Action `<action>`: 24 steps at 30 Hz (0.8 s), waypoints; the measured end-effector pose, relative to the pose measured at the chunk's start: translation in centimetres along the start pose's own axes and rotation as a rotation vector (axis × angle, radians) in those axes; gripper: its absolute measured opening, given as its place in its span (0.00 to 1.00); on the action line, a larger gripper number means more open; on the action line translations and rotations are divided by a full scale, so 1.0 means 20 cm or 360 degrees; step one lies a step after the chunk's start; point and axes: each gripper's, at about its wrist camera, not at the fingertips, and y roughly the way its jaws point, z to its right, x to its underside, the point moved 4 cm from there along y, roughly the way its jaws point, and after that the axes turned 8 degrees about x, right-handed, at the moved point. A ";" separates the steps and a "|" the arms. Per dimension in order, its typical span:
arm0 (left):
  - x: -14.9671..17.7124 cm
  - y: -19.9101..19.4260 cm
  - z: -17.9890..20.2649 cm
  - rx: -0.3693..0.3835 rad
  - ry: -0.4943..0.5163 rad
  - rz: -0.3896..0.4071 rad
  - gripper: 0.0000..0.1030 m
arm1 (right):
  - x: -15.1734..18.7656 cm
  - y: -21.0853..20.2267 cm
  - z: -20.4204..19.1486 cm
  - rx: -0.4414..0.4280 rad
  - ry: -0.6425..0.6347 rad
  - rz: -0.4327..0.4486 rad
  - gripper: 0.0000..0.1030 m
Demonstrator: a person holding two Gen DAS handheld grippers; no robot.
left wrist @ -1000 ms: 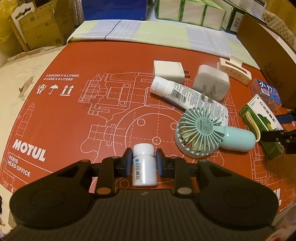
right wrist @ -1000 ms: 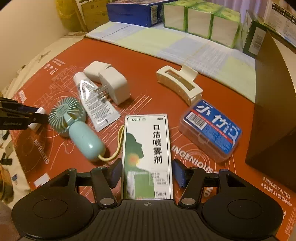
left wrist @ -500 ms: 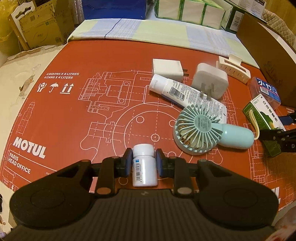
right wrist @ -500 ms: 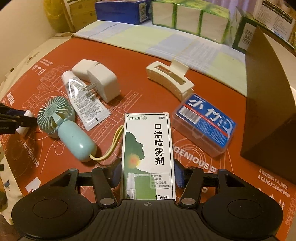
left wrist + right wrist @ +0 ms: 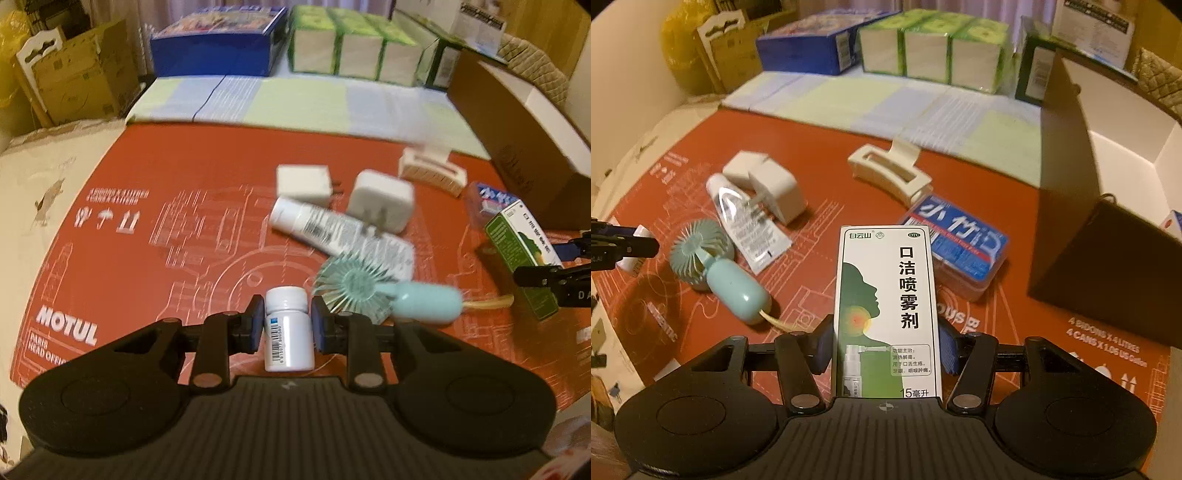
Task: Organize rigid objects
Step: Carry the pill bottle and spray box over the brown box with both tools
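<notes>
My left gripper (image 5: 288,317) is shut on a small white pill bottle (image 5: 288,332), held above the red mat (image 5: 147,229). My right gripper (image 5: 886,341) is shut on a green-and-white spray box (image 5: 886,295), also lifted; the box also shows at the right of the left wrist view (image 5: 524,254). On the mat lie a mint handheld fan (image 5: 716,269), a white tube (image 5: 746,221), two white chargers (image 5: 775,188), a cream hair claw (image 5: 886,171) and a blue floss box (image 5: 960,243). An open cardboard box (image 5: 1108,192) stands at the right.
A pastel striped cloth (image 5: 295,99) borders the mat's far edge. Behind it stand a blue box (image 5: 218,48) and green tissue packs (image 5: 351,48). Cardboard cartons (image 5: 74,81) stand at the far left.
Both grippers have risen and tilted up with their objects still held. The right gripper has moved toward the open cardboard box; the objects on the mat have not moved.
</notes>
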 end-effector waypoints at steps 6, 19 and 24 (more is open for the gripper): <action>-0.09 -0.06 0.12 0.0068 0.0059 0.0073 0.22 | -0.03 -0.10 0.05 0.0001 0.0042 0.0070 0.51; -0.29 -0.08 0.44 0.0237 0.0228 0.0140 0.22 | -0.05 -0.28 0.17 -0.0018 0.0141 0.0176 0.51; -0.38 -0.07 0.60 0.0308 0.0319 0.0171 0.22 | -0.07 -0.37 0.26 -0.0019 0.0178 0.0233 0.51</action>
